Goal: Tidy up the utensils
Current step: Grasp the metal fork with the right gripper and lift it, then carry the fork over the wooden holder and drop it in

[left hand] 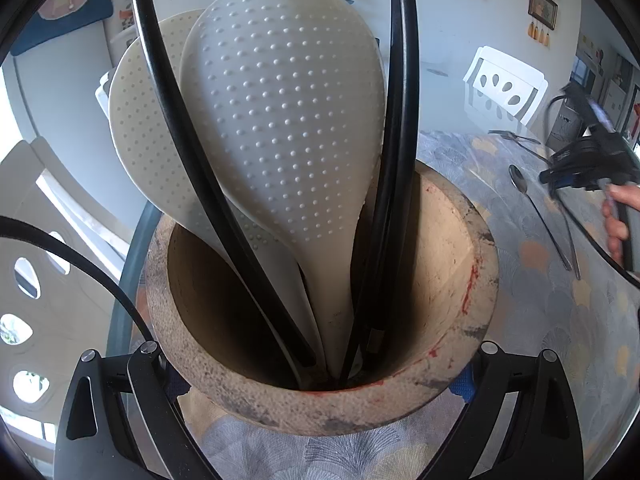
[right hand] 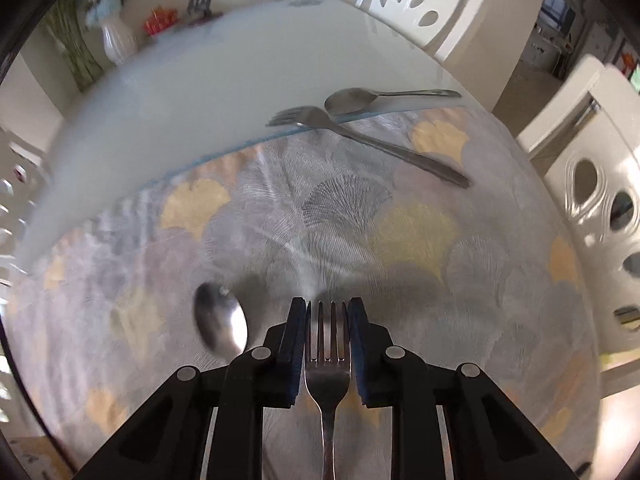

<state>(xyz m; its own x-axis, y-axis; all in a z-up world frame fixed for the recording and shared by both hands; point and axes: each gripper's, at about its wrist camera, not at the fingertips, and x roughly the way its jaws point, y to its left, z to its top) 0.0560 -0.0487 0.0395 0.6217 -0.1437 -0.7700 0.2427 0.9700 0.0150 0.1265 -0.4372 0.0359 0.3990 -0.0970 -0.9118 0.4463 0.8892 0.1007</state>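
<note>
Nearest the right wrist camera, a fork [right hand: 327, 354] sits between the pads of the right claw [right hand: 327, 312], its tines pointing forward past the fingertips and its handle running straight back toward the lens. Its long axis lies along the claw's pointing line. The pads [right hand: 295, 344] stand narrow, touching the fork head on both sides, so the right claw looks closed on the fork; whether it is clear of the worktop [right hand: 360, 216] I cannot tell, though the blur below suggests the claw is moving.

A spoon [right hand: 220, 326] lies just left of the claw on the worktop. A 2nd fork [right hand: 360, 136] and 2nd spoon [right hand: 360, 100] lie crossed well ahead, at the cloth's far edge.

In the left wrist view the pot [left hand: 448, 280] stands between the fingers of the left claw [left hand: 320, 364], which are spread wide around its body; whether the pads press it I cannot tell. The pot already holds 2 dotted paddles [left hand: 288, 120] and dark chopsticks [left hand: 396, 160].

The move turns on this: the pot lies well to the left of the fork, so the fork must travel left and go in handle-down.
</note>
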